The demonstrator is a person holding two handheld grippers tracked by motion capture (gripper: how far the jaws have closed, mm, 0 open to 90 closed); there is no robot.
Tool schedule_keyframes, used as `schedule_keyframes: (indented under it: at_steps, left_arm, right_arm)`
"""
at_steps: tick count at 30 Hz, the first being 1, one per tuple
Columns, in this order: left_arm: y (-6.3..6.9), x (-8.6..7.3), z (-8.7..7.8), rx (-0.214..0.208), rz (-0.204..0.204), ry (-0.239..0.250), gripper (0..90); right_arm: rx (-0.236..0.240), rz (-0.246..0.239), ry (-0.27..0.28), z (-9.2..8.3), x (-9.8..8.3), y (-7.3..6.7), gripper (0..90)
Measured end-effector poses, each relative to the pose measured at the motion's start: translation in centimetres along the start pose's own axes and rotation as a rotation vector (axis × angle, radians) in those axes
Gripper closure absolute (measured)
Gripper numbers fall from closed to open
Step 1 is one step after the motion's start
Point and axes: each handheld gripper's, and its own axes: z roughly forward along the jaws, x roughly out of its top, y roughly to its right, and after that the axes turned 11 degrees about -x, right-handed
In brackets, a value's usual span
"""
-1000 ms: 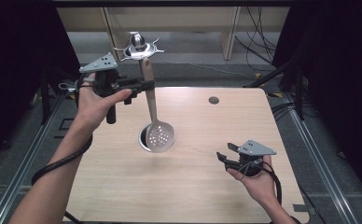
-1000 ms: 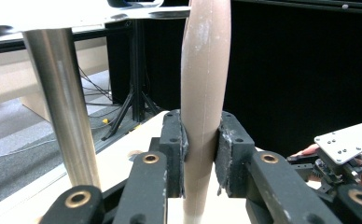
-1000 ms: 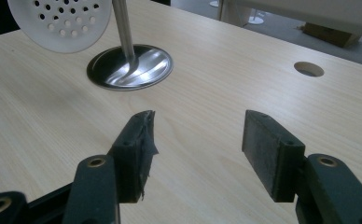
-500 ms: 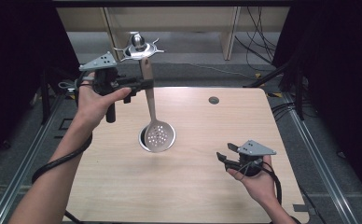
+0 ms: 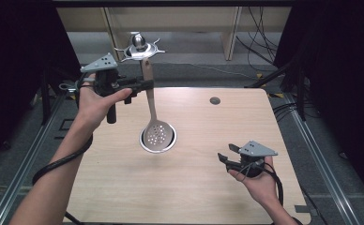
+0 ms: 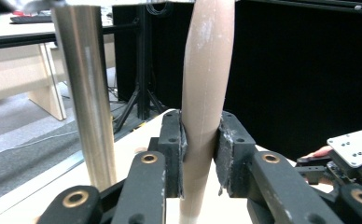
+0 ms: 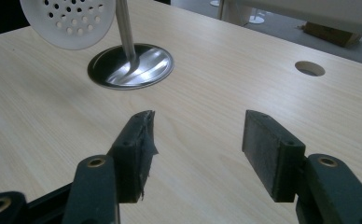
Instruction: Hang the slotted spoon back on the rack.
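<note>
A skimmer with a white perforated head and a tan handle hangs upright at the table's far left. My left gripper is shut on the handle, with both pads against it; the jaws have just been easing open slightly, the handle still between them. The head hovers over the round steel base of a hook stand, beside its pole. My right gripper rests low at the front right, open, with nothing between its jaws.
The light wooden table has a small round hole at the far right. Black curtains flank both sides. Cables and a wooden bench stand beyond the far edge.
</note>
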Motion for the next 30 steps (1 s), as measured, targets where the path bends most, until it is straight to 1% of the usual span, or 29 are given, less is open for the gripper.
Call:
schedule_keyframes:
  at_steps: [1, 2, 3, 5, 7, 8, 9, 10, 11, 12, 14, 15, 16, 17, 18, 19, 20, 23, 25, 26, 27, 28, 29, 30]
  left_arm:
    - [0.1, -0.1, -0.1, 0.008, 0.001, 0.002, 71.5]
    - [0.1, -0.2, -0.2, 0.017, 0.004, 0.001, 70.5]
    - [0.2, -0.3, -0.3, 0.024, 0.007, -0.007, 68.1]
    - [0.4, -0.8, -0.5, 0.042, 0.016, -0.023, 61.4]
    - [0.6, -1.3, -0.7, 0.068, 0.041, -0.040, 55.5]
    - [0.7, -1.6, -0.9, 0.075, 0.045, -0.039, 52.8]
    - [0.9, -2.0, -1.1, 0.085, 0.049, -0.037, 50.8]
    - [1.0, -2.4, -1.4, 0.095, 0.054, -0.037, 48.7]
    - [1.1, -2.8, -1.6, 0.106, 0.060, -0.041, 46.9]
    - [1.2, -3.2, -1.8, 0.114, 0.061, -0.042, 45.5]
    - [1.4, -4.1, -2.4, 0.132, 0.060, -0.040, 42.9]
    - [1.5, -4.6, -2.7, 0.140, 0.060, -0.041, 41.7]
    - [1.7, -5.1, -2.9, 0.150, 0.055, -0.040, 40.2]
    - [1.8, -5.7, -3.1, 0.160, 0.055, -0.045, 38.9]
    - [1.9, -6.3, -3.4, 0.169, 0.060, -0.056, 37.8]
    - [2.1, -7.0, -3.6, 0.176, 0.052, -0.065, 36.5]
    - [2.2, -7.8, -3.8, 0.181, 0.049, -0.074, 34.9]
    - [2.5, -10.6, -4.6, 0.207, 0.031, -0.105, 29.7]
    - [2.6, -13.1, -5.2, 0.230, 0.024, -0.133, 27.7]
    - [2.7, -14.6, -5.5, 0.250, 0.020, -0.148, 27.8]
    - [2.8, -16.1, -5.8, 0.262, 0.003, -0.160, 28.3]
    - [2.8, -17.6, -6.0, 0.272, -0.021, -0.158, 29.3]
    - [2.7, -19.1, -6.5, 0.287, -0.015, -0.147, 31.0]
    - [2.7, -20.7, -6.8, 0.305, -0.015, -0.137, 33.7]
  right_arm:
    - [0.003, -0.002, 0.000, 0.0, 0.0, 0.1, 44.0]
    - [0.003, -0.020, 0.008, 0.1, 0.0, 0.2, 44.1]
    - [-0.003, 0.000, -0.001, 0.0, 0.0, 0.0, 44.1]
    - [0.000, -0.004, 0.003, 0.0, 0.0, 0.0, 44.0]
    - [-0.001, -0.004, 0.001, 0.0, 0.0, 0.0, 44.0]
    - [-0.001, -0.004, 0.001, 0.0, 0.0, 0.0, 44.0]
    - [-0.001, -0.004, 0.001, 0.0, 0.0, 0.0, 44.0]
    - [-0.006, -0.016, 0.008, 0.0, 0.0, 0.1, 44.0]
    - [0.009, -0.007, -0.001, 0.0, 0.0, 0.1, 44.0]
    - [0.010, 0.001, -0.004, 0.0, 0.0, 0.0, 44.0]
    - [0.012, 0.001, -0.008, 0.0, 0.0, 0.0, 44.0]
    - [-0.013, -0.032, 0.021, 0.1, 0.0, 0.2, 44.0]
    - [-0.004, -0.034, 0.021, 0.2, 0.0, 0.2, 44.0]
    - [-0.005, -0.029, 0.018, 0.1, 0.0, 0.2, 44.0]
    - [-0.009, 0.007, 0.005, 0.0, 0.0, -0.1, 43.9]
    - [0.002, 0.012, -0.018, -0.1, 0.0, -0.1, 44.0]
    - [-0.002, 0.014, -0.005, 0.0, 0.0, -0.1, 43.9]
    - [-0.004, 0.010, 0.000, 0.0, 0.0, 0.0, 43.9]
    - [-0.005, 0.012, 0.000, -0.1, -0.1, -0.1, 43.8]
    - [-0.008, 0.010, 0.002, 0.0, -0.1, 0.0, 43.8]
    - [0.001, 0.008, -0.009, 0.0, -0.1, 0.1, 43.8]
    - [0.004, 0.006, -0.016, -0.1, -0.1, 0.1, 43.8]
    - [-0.002, 0.004, -0.010, 0.0, -0.1, 0.1, 43.8]
    - [0.003, 0.010, -0.019, 0.0, -0.1, 0.1, 43.8]
